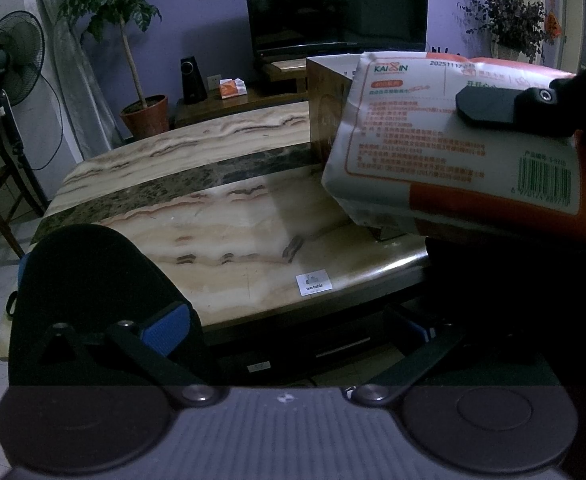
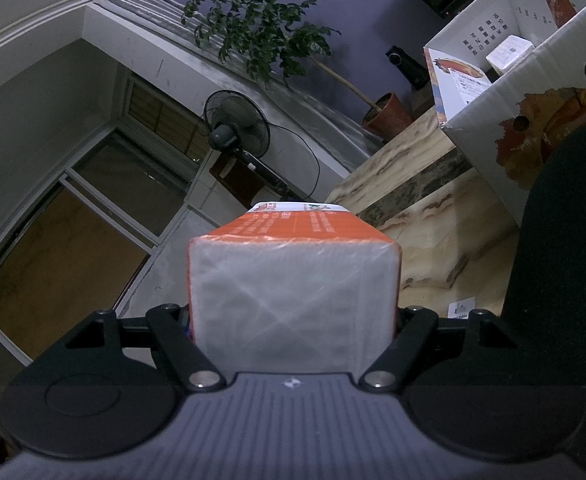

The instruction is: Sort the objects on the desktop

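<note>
Carrying is the step in hand: a tissue pack (image 2: pixel 293 276) in white and orange wrap is clamped end-on between the jaws of the right gripper (image 2: pixel 293 320), a finger pressed on each long side. In the left wrist view the same pack (image 1: pixel 453 152) is seen lifted clear of the marble surface (image 1: pixel 213 208), at the right, with one black finger (image 1: pixel 489 106) laid flat on its printed face. A cardboard box (image 2: pixel 533 92) is standing on the far right part of the surface, open-topped, with a small white item already inside; it is judged to be the sorting target. The pack is held near the box but not over its opening.

The left gripper (image 1: pixel 285 332) hangs low at the near edge of the surface, jaws spread wide, nothing between them. A dark rounded object at its left cannot be identified, possibly a cushion or chair back.

Next move, as judged: the pack must be raised above the box rim, brought over the opening, and released only once the wall is cleared. Snagging of the soft wrap on the rim is a risk.
</note>
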Demonstrator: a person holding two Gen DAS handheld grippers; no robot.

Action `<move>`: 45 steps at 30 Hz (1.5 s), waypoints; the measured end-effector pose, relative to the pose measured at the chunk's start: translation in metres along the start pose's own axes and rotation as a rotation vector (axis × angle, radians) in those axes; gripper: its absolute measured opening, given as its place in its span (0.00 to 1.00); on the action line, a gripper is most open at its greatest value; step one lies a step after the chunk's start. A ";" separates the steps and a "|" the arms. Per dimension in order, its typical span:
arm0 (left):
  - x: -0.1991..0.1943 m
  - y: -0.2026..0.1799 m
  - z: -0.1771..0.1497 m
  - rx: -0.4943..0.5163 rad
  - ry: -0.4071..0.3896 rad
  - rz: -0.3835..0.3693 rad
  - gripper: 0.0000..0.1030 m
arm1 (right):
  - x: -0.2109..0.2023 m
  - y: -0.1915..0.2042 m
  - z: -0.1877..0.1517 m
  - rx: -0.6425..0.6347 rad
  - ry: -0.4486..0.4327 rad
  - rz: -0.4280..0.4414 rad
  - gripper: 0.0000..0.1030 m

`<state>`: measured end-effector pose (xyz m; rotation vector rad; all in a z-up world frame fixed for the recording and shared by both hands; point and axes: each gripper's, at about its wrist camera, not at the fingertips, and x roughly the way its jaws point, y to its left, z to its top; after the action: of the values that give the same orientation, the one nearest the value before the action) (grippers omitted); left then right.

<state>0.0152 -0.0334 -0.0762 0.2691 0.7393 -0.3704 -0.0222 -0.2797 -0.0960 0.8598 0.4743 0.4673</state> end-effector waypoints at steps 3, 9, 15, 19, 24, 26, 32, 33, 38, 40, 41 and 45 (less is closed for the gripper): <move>0.000 0.000 0.000 0.000 0.000 0.000 0.99 | 0.000 0.000 0.000 0.001 0.001 0.000 0.76; 0.001 0.000 -0.001 0.001 0.002 0.002 0.99 | 0.000 0.000 0.000 0.000 0.001 0.000 0.76; 0.000 0.001 -0.001 -0.005 -0.001 0.004 0.99 | 0.000 0.000 -0.001 0.000 0.000 0.000 0.76; -0.005 0.000 -0.001 -0.001 -0.010 0.033 0.99 | 0.000 -0.001 -0.001 0.002 -0.002 -0.001 0.76; -0.016 -0.001 0.005 0.007 -0.034 0.058 0.99 | 0.001 -0.001 -0.002 0.003 -0.002 -0.001 0.76; -0.024 -0.002 0.009 0.009 -0.052 0.063 0.99 | 0.001 -0.001 -0.002 0.005 -0.003 -0.001 0.76; -0.060 0.002 0.032 -0.051 -0.107 0.044 0.99 | -0.001 -0.004 -0.001 0.027 -0.012 0.005 0.76; -0.066 0.003 0.036 -0.069 -0.114 0.033 0.99 | -0.002 -0.005 0.000 0.032 -0.015 0.007 0.76; -0.096 0.001 0.053 -0.114 -0.127 0.022 0.99 | -0.003 -0.006 0.000 0.039 -0.019 0.006 0.76; -0.105 -0.003 0.058 -0.113 -0.126 0.033 0.99 | -0.003 -0.006 0.000 0.037 -0.019 0.007 0.76; -0.109 -0.005 0.061 -0.107 -0.121 0.035 0.99 | -0.003 -0.006 0.000 0.037 -0.019 0.006 0.76; -0.122 -0.016 0.067 -0.075 -0.111 0.045 0.99 | -0.003 -0.006 0.001 0.037 -0.019 0.007 0.76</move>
<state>-0.0347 -0.0441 0.0546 0.1921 0.6362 -0.3118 -0.0229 -0.2854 -0.1000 0.9011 0.4645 0.4574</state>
